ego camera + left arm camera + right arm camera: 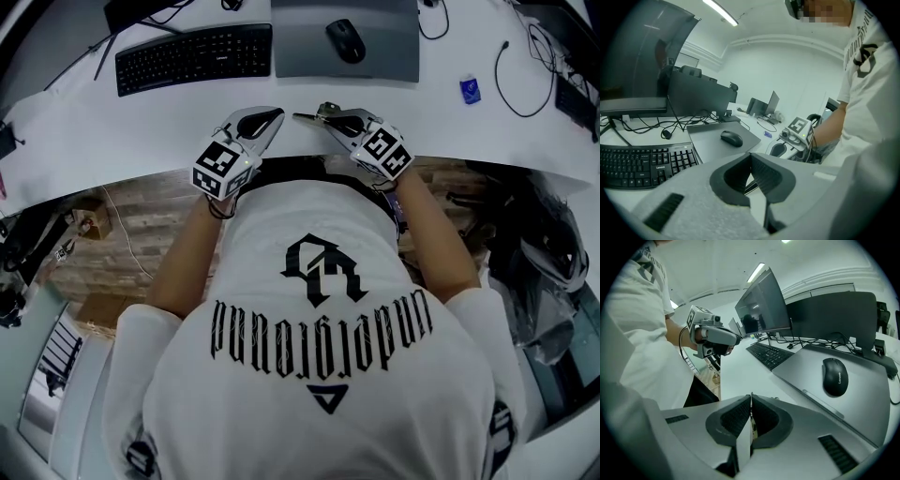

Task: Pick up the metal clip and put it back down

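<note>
Right gripper [751,404]: jaws clenched on the metal clip [316,114], pinched between the pads and jutting past the tips. Left gripper [751,160]: jaws closed, empty. Judgement: lower level to the desk [178,117] beneath the jaws, then release.

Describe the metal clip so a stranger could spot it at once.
On the white desk, look beside the near edge of the grey mouse mat. There the right gripper is shut on the metal clip: a thin, shiny piece poking from its jaws, unlike the black mouse and keyboard behind it.
</note>
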A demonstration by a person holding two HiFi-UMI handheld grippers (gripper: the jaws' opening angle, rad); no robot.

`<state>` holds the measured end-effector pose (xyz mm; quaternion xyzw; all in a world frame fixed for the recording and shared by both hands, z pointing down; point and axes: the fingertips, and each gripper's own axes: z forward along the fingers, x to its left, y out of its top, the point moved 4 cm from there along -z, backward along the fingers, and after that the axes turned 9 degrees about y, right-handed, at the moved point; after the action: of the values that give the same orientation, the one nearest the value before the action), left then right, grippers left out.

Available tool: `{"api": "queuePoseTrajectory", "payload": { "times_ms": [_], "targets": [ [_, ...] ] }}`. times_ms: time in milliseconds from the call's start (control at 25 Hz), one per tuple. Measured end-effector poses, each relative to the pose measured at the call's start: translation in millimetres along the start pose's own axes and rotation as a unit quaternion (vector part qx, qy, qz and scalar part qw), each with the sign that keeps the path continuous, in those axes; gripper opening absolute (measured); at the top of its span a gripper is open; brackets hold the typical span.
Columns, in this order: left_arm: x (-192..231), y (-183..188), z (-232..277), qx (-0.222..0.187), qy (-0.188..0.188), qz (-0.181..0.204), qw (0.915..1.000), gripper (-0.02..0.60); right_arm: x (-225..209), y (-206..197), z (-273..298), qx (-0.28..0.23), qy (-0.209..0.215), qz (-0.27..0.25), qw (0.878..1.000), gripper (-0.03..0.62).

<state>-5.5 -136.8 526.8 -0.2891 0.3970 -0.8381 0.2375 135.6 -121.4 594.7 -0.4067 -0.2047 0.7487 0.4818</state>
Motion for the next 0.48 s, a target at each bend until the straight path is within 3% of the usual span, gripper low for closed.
{"api": "queuePoseTrajectory", "payload": {
  "times_ms": [480],
  "targets": [
    [15,-3,13,0.015,-0.012,-0.010,0.9998,0.014,-20,-16,11,0.029,0.011,0.017,0.999,0.023]
  ]
}}
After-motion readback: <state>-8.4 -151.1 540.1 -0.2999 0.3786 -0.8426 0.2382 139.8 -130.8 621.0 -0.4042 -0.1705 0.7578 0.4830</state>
